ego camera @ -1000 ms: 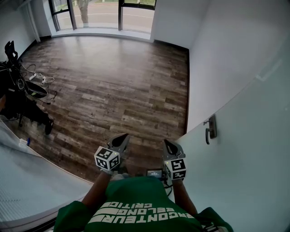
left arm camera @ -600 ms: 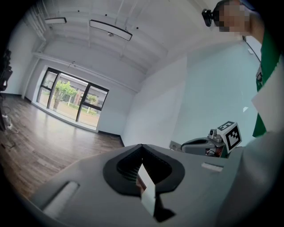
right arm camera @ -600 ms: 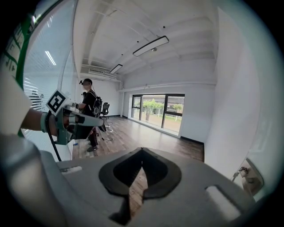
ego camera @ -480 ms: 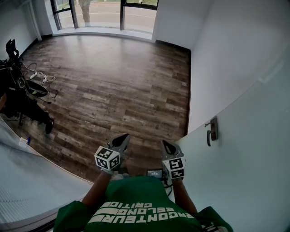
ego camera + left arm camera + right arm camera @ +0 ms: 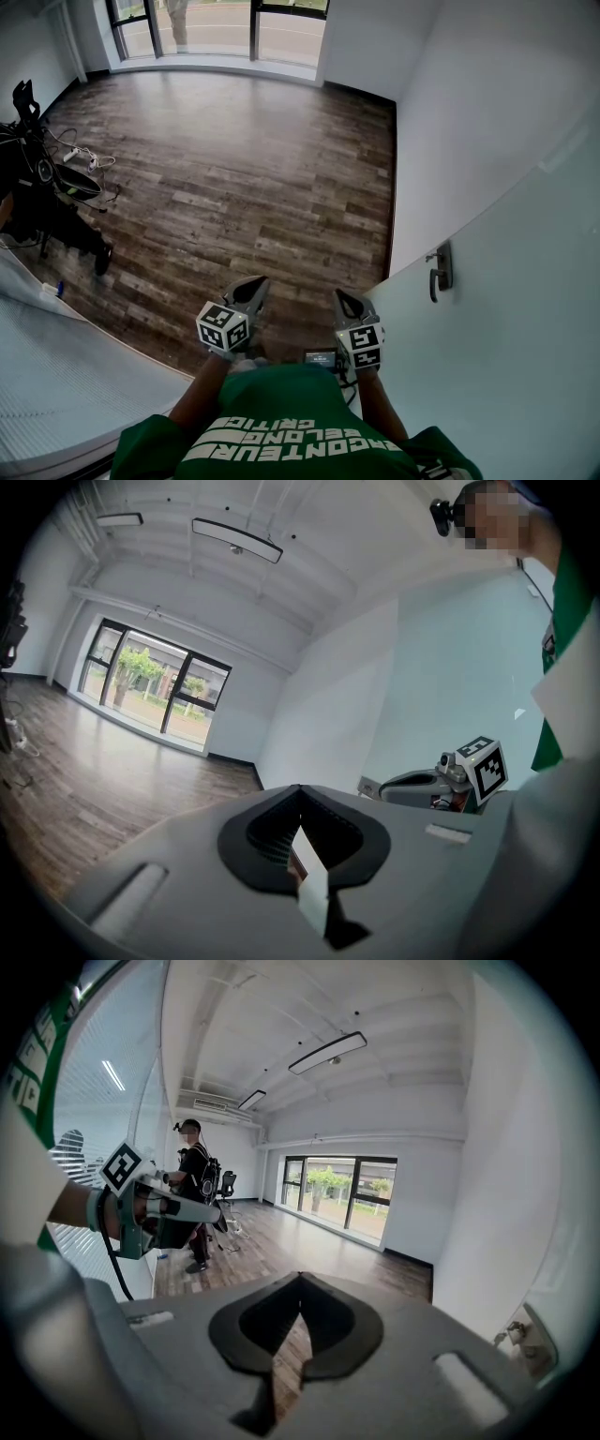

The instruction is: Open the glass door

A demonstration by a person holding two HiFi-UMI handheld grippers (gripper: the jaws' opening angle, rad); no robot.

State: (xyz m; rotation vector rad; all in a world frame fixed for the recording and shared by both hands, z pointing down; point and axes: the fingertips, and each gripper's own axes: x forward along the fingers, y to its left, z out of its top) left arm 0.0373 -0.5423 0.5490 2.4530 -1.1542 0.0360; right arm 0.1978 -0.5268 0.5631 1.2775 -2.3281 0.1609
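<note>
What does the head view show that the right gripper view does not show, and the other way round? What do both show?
Only the head view shows the right gripper from above, with its marker cube. Only the right gripper view shows the ceiling lamps, and that gripper's jaws from behind, tips together with nothing between them. Both show the left gripper, the door handle, the wood floor and the window.

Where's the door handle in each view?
Head view: door handle, right of centre.
Left gripper view: probably the small grey fitting just right of centre.
Right gripper view: bottom-right edge.
Shared landmark: the far window, in all three.
</note>
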